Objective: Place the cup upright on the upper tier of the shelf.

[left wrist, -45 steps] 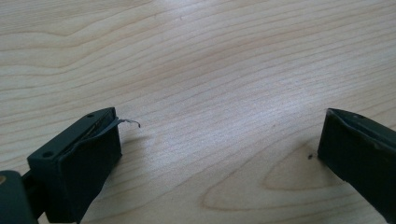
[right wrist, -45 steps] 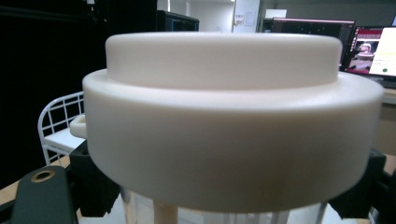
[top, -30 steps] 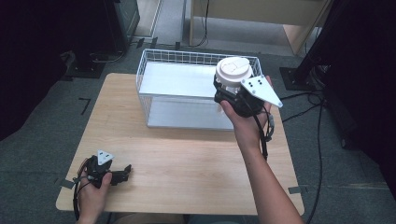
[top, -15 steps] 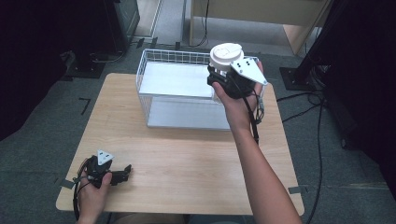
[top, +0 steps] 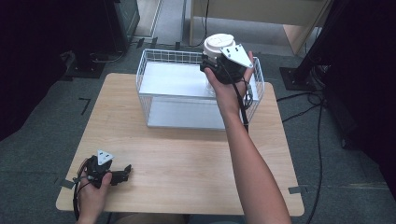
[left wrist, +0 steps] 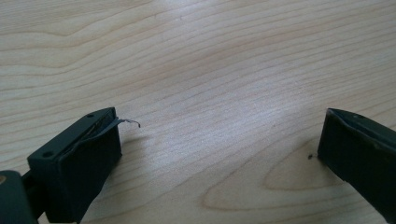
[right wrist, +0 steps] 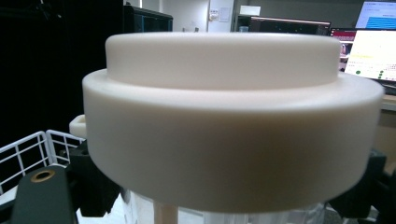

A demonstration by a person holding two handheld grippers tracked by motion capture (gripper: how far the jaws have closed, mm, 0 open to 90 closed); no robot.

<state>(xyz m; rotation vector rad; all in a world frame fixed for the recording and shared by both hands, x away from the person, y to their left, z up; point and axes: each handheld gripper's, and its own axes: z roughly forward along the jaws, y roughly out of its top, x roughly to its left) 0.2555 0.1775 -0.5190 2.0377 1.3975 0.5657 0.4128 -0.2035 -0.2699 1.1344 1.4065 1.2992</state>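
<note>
Right gripper (top: 215, 59) holds a clear jar with a cream lid (top: 218, 44) upright above the wire basket (top: 152, 95). Left gripper (top: 122, 175) rests on the worktop (top: 196, 158), jaws wide apart, empty.

- Soft overhead light brightens the pale wooden surface (top: 187, 140); the surroundings fall dark.
- A mild sheen crosses the wood grain (left wrist: 224, 93).
- The cream round plastic lid (right wrist: 229, 116) looms large, softly blurred; glowing monitor screens (right wrist: 369, 42) behind look overexposed.
</note>
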